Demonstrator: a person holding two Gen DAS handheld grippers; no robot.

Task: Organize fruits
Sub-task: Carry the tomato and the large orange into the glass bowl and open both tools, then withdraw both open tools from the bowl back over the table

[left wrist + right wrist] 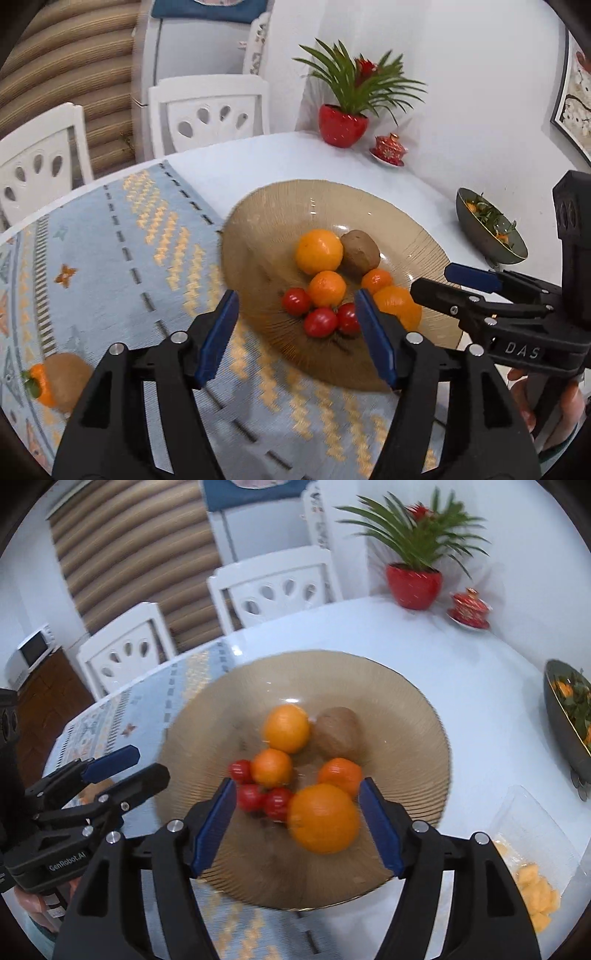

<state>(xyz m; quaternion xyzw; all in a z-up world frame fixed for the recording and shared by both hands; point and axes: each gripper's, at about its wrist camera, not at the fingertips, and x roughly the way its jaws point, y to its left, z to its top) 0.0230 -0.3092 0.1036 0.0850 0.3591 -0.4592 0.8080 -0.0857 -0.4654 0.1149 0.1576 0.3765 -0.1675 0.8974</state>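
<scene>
A wide amber glass plate (266, 221) (388, 686) holds two big oranges (319, 251) (324, 818), two small mandarins (327, 288) (272, 768), a brown kiwi (360, 254) (338, 733) and three red tomatoes (320, 322) (277, 803). My left gripper (295, 334) is open and empty over the plate's near left edge. My right gripper (295, 825) is open over the plate's near side, with a big orange lying between its fingers, seemingly ungripped. Another kiwi (68, 376) and an orange fruit with green leaves (40, 384) lie on the cloth at the left.
A patterned blue cloth (110, 258) covers the left of the white round table (461, 657). A dark bowl of greens (489, 230), a red plant pot (343, 125), a red lidded cup (389, 149) and a clear box of cut fruit (535, 878) stand around. White chairs (210, 110) stand behind.
</scene>
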